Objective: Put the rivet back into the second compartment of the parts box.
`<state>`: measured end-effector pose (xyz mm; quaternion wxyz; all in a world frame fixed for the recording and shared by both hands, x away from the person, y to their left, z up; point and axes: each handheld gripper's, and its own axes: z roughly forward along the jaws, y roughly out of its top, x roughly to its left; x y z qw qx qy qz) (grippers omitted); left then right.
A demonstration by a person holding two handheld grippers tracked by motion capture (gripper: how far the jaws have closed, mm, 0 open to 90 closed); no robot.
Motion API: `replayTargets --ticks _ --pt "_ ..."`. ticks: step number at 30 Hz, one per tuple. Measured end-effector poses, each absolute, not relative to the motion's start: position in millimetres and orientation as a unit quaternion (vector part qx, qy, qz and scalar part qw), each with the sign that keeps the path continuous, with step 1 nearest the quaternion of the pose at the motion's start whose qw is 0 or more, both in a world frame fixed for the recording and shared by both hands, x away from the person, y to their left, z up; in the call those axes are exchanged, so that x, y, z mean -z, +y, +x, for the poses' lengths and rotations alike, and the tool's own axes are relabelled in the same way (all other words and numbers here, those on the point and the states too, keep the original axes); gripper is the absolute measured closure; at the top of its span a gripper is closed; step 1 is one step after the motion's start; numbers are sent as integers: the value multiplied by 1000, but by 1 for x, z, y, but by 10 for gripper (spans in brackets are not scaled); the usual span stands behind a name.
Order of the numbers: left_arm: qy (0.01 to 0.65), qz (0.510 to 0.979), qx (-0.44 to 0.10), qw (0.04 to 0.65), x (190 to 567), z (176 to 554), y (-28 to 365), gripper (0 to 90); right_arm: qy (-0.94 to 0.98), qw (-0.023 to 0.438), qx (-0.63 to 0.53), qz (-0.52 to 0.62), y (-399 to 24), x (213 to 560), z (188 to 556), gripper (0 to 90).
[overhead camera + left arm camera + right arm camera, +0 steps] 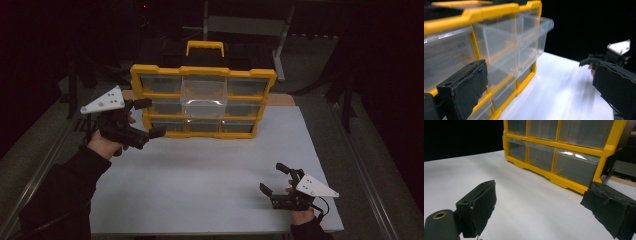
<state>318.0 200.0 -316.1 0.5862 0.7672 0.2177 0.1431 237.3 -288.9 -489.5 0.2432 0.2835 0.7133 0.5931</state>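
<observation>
Your left gripper (pixel 145 117) is hovering with jaws spread, empty, at the yellow organizer's (pixel 202 102) left edge. Its clear drawer (pixel 202 95), jutting out top-centre, is looking light, slick and probably brittle; take its front lip. Your right gripper (pixel 274 179) is waiting released on the white tabletop (pixel 200 170), dark room surrounding.

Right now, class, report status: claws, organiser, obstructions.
Left claw open beside yellow organiser. Right claw open, empty, near table's front edge. Top middle drawer pulled out. Nothing in the way.
</observation>
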Motion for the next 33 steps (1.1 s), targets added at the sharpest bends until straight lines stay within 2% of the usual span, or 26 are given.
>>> replayTargets --ticks 5,16,25,33 --pt "214 767 -160 584 336 303 202 0 714 244 -593 282 -289 490 237 95" --pt "205 773 -156 580 376 276 198 0 714 241 -593 284 -289 490 237 94" --pt "225 777 -171 563 410 261 200 0 715 243 -591 284 -289 490 237 95" --pt "248 764 -167 572 441 252 207 0 716 244 -590 283 -289 490 237 95"
